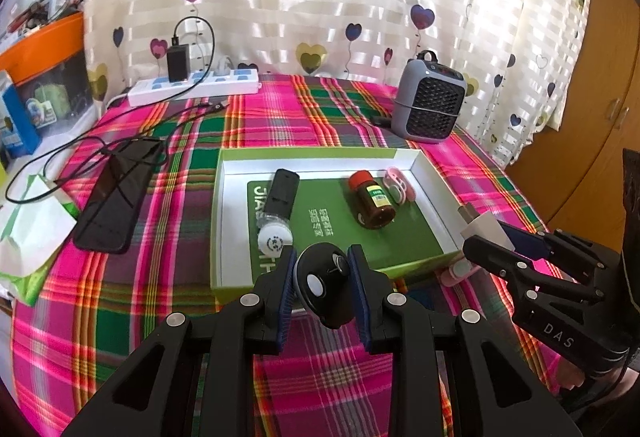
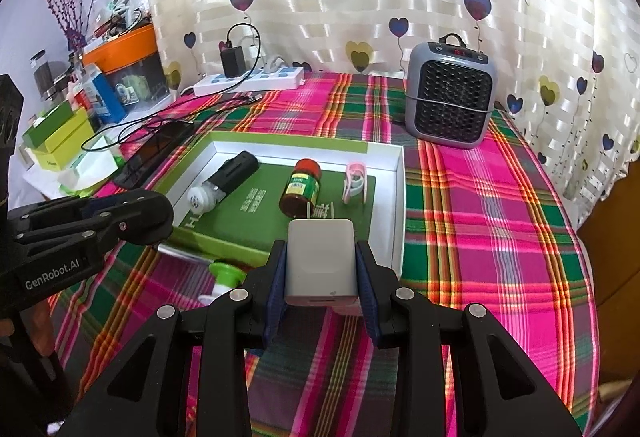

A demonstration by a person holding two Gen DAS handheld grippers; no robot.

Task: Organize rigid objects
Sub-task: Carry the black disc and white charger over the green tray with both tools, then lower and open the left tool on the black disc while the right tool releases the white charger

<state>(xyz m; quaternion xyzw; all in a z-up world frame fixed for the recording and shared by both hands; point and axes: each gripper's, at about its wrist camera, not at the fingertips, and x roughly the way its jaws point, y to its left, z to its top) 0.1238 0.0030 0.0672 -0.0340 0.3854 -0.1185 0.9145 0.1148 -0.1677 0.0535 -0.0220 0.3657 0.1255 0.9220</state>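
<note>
On the pink-and-green plaid tablecloth (image 1: 168,289) lies the shallow white cardboard tray with lime-green outer walls (image 1: 236,173), and everything else is placed from it. Inside the tray, on a dark green printed card (image 1: 332,225), lie a black cylindrical tube with a white round cap (image 1: 280,205) at the left, a brown glass bottle with a red cap and yellow label (image 1: 372,201) on its side in the middle, and a small pink-and-white clip (image 1: 398,184) at the right, close to the bottle.

Just above the tray's near wall, the left gripper (image 1: 322,277) is clamped on a round black device with a white button and a small dark knob (image 1: 324,283), its blue pads pressing both sides. Over the tray's near right corner, the right gripper (image 2: 320,269) squeezes a white plastic plug adapter with metal prongs (image 2: 320,261), the prongs pointing toward the bottle.

Beside the tray's near wall, on the cloth, sit a green-capped white object (image 2: 226,275) and a pink-and-white piece (image 1: 460,271), both partly hidden. Behind the tray stands a grey portable heater with a black grille (image 1: 430,101); beyond its far left corner lies a white power strip (image 1: 192,87), and to its left a black flat slab (image 1: 116,197) crossed by a black cable.
</note>
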